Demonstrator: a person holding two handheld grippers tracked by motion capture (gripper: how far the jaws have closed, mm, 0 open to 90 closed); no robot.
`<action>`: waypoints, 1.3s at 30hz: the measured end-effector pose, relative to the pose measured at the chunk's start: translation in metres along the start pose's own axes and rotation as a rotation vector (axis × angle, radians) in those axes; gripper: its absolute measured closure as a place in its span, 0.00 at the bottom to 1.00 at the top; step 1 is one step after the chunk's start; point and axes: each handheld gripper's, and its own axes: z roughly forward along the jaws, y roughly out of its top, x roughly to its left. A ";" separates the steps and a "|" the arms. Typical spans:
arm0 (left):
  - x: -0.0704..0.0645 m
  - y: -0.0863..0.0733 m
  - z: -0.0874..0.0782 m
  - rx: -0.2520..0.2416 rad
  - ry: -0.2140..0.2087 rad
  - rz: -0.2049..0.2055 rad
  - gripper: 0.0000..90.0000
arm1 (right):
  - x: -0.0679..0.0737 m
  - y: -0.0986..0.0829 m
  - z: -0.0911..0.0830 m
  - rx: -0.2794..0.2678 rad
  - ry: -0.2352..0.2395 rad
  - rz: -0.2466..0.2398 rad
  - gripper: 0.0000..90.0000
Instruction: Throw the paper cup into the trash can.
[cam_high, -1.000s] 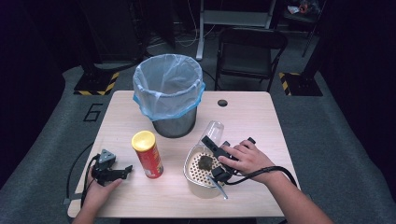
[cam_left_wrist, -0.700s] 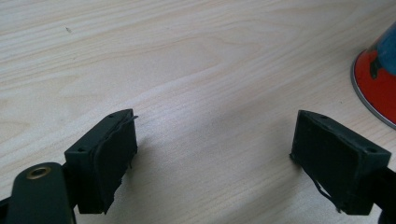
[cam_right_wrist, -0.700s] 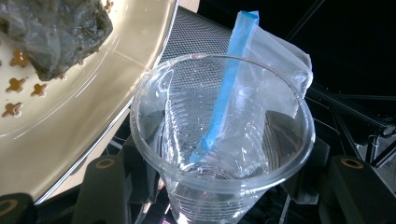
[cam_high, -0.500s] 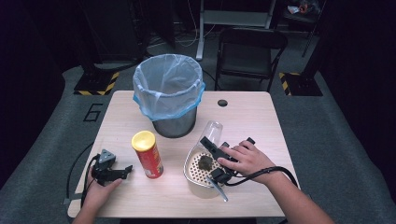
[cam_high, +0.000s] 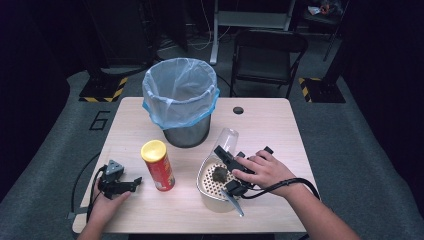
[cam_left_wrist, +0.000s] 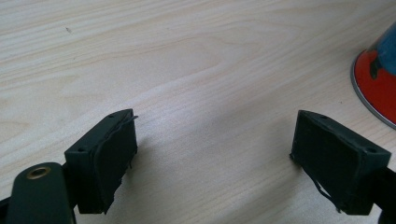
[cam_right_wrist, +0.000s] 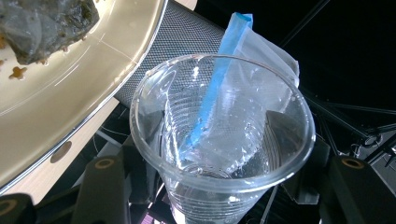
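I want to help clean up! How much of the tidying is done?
Nothing shows as binned yet. The right gripper is clamped on the clear plastic cup, lifted near the lined bin. The chip can and the strainer with its dark lump remain; the left gripper rests open.

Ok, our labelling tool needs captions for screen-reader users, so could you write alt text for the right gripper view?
A clear plastic cup sits gripped between the black jaws of the right hand-held gripper, its open mouth facing the camera. Behind it stands a mesh bin with a blue-edged liner, and at upper left a metal strainer holds a dark clump.
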 end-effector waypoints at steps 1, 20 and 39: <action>0.000 0.000 0.000 0.000 0.000 0.000 0.16 | 0.000 0.000 0.000 0.000 0.000 0.000 0.44; 0.000 0.000 0.000 0.000 0.000 0.001 0.15 | -0.002 0.001 0.000 0.024 0.002 -0.084 0.44; 0.000 0.000 0.000 0.000 0.000 0.000 0.15 | -0.002 -0.002 -0.001 0.024 -0.002 -0.080 0.44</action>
